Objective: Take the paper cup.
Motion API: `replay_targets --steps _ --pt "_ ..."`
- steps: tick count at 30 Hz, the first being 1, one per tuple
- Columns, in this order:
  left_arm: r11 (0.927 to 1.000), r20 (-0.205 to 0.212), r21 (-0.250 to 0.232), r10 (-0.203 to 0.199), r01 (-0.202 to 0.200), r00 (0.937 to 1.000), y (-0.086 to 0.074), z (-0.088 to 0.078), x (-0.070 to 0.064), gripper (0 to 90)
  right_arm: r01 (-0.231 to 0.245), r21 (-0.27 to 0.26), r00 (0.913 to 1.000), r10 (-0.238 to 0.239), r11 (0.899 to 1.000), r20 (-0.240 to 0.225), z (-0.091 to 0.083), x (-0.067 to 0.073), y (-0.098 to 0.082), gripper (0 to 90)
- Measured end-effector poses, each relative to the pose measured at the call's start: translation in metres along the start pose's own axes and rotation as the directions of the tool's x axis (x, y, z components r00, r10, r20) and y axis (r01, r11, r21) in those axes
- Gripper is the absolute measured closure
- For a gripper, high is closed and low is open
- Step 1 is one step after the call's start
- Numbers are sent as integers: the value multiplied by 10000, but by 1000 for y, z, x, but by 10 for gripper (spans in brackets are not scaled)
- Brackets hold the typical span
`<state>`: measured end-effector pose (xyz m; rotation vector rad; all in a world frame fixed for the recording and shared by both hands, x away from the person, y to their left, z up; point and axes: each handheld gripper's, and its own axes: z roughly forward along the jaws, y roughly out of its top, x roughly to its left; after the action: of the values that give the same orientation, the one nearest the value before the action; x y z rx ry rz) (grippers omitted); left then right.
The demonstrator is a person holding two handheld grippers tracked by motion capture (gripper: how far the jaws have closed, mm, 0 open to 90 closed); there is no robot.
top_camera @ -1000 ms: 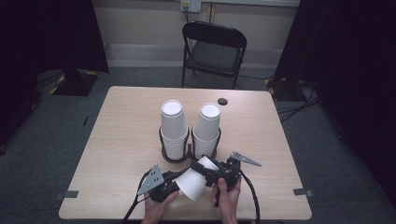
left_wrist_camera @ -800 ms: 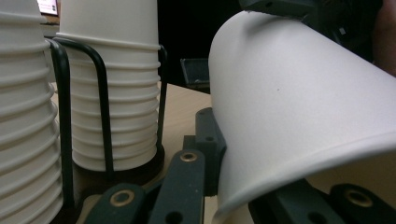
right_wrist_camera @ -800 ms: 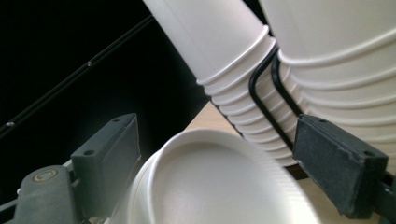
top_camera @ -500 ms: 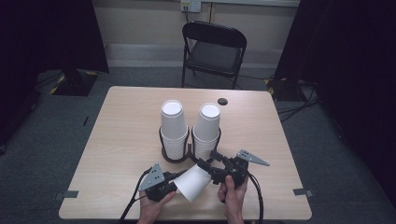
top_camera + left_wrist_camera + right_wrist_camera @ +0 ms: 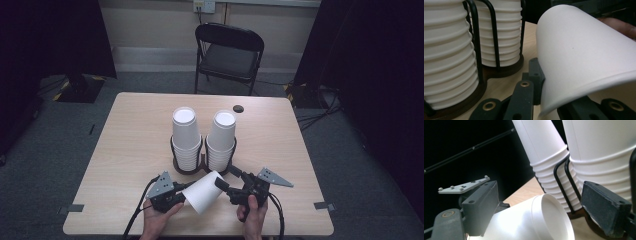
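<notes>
L gripper (image 5: 181, 192) is clamping the rim of a white paper cup (image 5: 204, 191) (lying tilted, base toward R), low centre of the high view. R gripper (image 5: 226, 186) is standing w/ jaws apart at the cup's base, just below the two cup stacks (image 5: 184, 135).

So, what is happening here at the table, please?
A person holds a gripper in each hand. The left gripper is shut on the rim of a white paper cup, held on its side above the table. The right gripper is open at the cup's base. Behind stand two cup stacks in a black rack.
</notes>
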<state>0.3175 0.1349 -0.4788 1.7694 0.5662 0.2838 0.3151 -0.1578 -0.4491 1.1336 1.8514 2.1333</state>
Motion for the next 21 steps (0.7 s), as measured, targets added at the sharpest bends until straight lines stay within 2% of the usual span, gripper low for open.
replay_targets --steps 3,5,6,10,13,16,18,21 --pt "9996 -35 202 197 -197 9998 6 0 1 861 508 33 9977 -509 9987 445 -3 2 2 142" --pt "9983 -118 378 451 -446 9989 11 -1 3 861 940 186 9923 -952 9954 786 -5 4 4 172" --pt "9981 -93 420 452 -448 9989 13 -2 3 861 1181 157 9892 -1191 9929 850 -7 5 3 193" --pt "9982 -17 309 524 -524 9986 19 -6 4 860 1479 179 9872 -1487 9888 571 -12 8 2 147" --pt "9956 -174 626 703 -691 9974 21 -6 5 860 1831 344 9819 -1844 9825 423 -15 11 1 133" --pt "9962 -97 710 505 -497 9987 22 -6 9 860 1981 442 9782 -2004 9792 537 -18 12 1 133" --pt "9963 -90 660 552 -545 9984 24 -6 9 858 2358 652 9700 -2389 9696 454 -19 11 0 132" --pt "9938 -107 829 749 -738 9971 28 -8 8 858 2543 988 9649 -2593 9621 418 -18 9 -3 132"
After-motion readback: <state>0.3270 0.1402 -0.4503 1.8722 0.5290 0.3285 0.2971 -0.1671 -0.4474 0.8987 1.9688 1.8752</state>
